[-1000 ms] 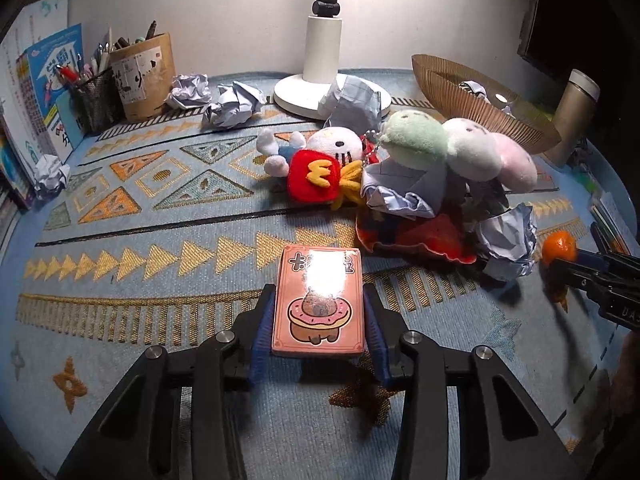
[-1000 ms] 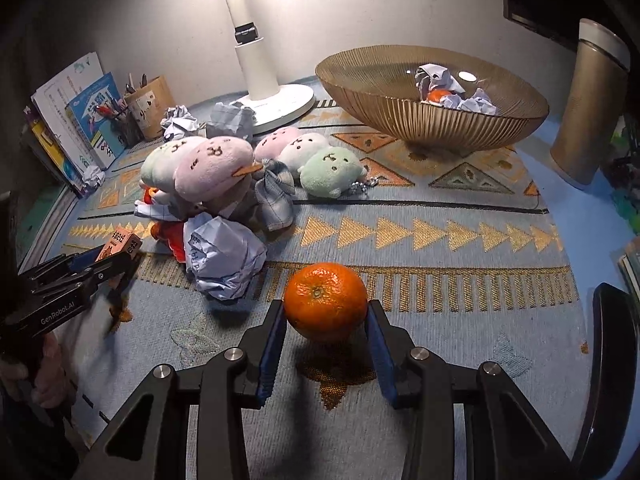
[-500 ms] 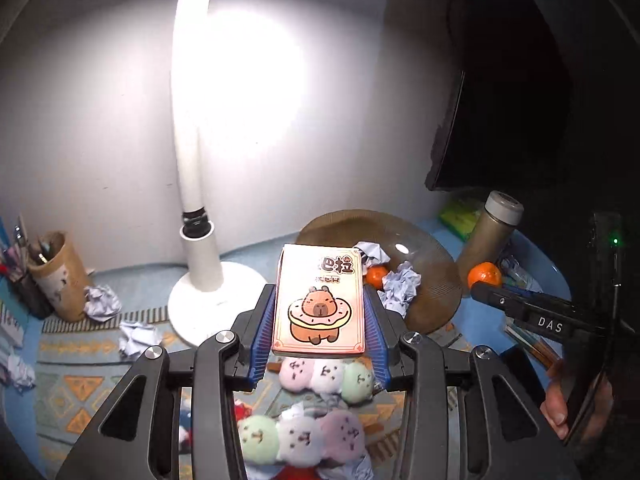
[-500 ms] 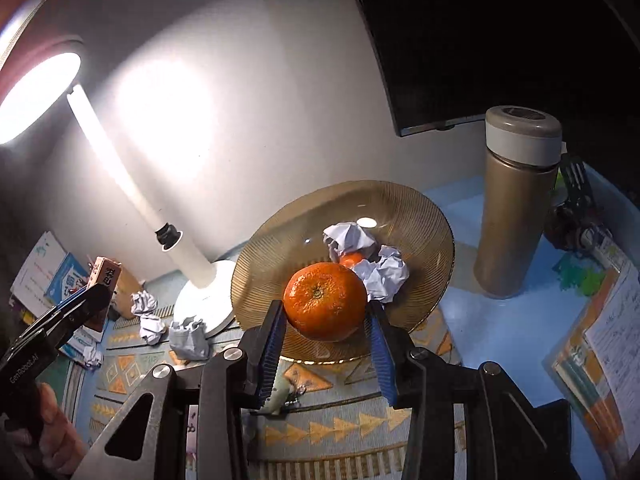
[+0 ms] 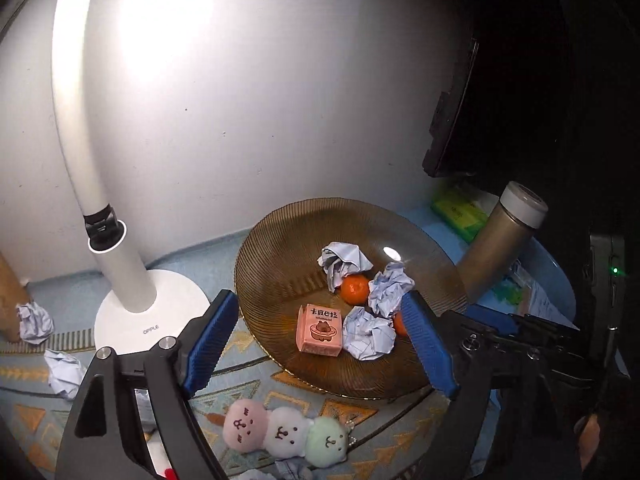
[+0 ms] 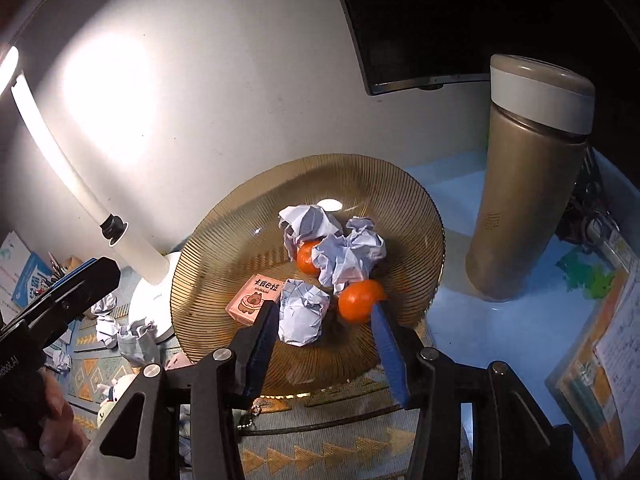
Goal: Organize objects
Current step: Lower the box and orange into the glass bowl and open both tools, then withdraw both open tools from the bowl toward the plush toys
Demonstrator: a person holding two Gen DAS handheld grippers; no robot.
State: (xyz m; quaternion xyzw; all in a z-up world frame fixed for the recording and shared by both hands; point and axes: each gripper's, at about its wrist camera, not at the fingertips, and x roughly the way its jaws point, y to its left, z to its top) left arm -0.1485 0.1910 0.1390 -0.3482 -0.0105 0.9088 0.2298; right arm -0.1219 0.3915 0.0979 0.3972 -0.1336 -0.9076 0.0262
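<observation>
A pink snack box (image 5: 320, 330) lies in the amber ribbed bowl (image 5: 256, 264), loose, among three crumpled paper balls (image 5: 368, 332) and an orange (image 5: 355, 289). My left gripper (image 5: 318, 300) hovers over the bowl, jaws wide and still opening, with nothing between the pads. In the right wrist view my right gripper (image 6: 325, 308) hangs over the bowl (image 6: 400, 184) with its jaws opening. A second orange (image 6: 358, 300) rests in the bowl just by the right pad, and the left pad is well clear of it. The pink box (image 6: 254, 300) lies to the left.
A white desk lamp (image 5: 140, 312) stands left of the bowl and a gold thermos (image 6: 524, 184) stands to its right. Plush toys (image 5: 284, 432) and crumpled paper (image 5: 62, 372) lie on the patterned mat in front. A dark monitor (image 6: 440, 20) hangs behind. A hand (image 6: 52, 412) holds the left gripper (image 6: 60, 300).
Both grippers rose from the mat to above the bowl. The left one let go of the pink box and the right one let go of the orange; both now lie in the bowl.
</observation>
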